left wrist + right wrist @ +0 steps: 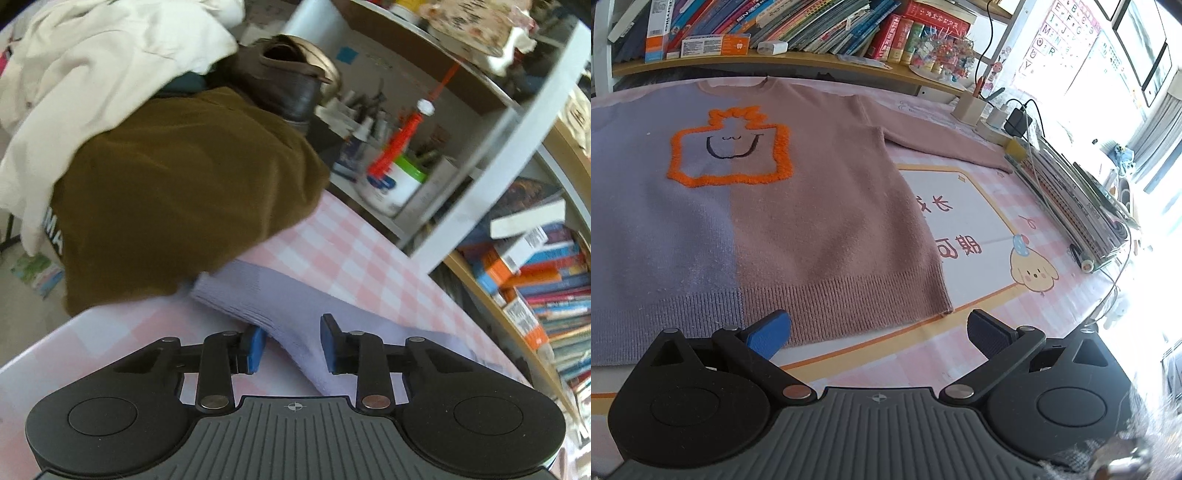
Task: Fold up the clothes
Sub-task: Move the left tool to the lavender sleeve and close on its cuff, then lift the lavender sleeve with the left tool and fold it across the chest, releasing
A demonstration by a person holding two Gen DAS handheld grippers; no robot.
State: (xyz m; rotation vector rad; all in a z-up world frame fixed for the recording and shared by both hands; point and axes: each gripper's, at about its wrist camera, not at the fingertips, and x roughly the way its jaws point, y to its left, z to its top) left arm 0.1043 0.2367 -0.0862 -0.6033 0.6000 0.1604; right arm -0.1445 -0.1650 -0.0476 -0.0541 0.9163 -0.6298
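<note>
A pink checked table cover (1015, 347) carries the work, and a two-tone knit sweater (798, 206), lilac on one half and dusty pink on the other with an orange fuzzy outline on the chest, lies flat and face up across it, its pink sleeve (945, 140) stretched toward the desk clutter. In the left view a brown garment (177, 206) and a cream one (92, 74) are heaped beyond the lilac edge (277, 306). The right gripper (879, 332) hovers at the ribbed hem corner, fingers spread wide and holding nothing. The left gripper (291, 343) has its pads apart on either side of a lilac fold, not yet pinching. Judged risks: the left jaws closing on only one knit layer, so the fold drags unevenly; the sleeve sweeping into the charger cable (1030, 122); the brown pile catching the lifted edge.
</note>
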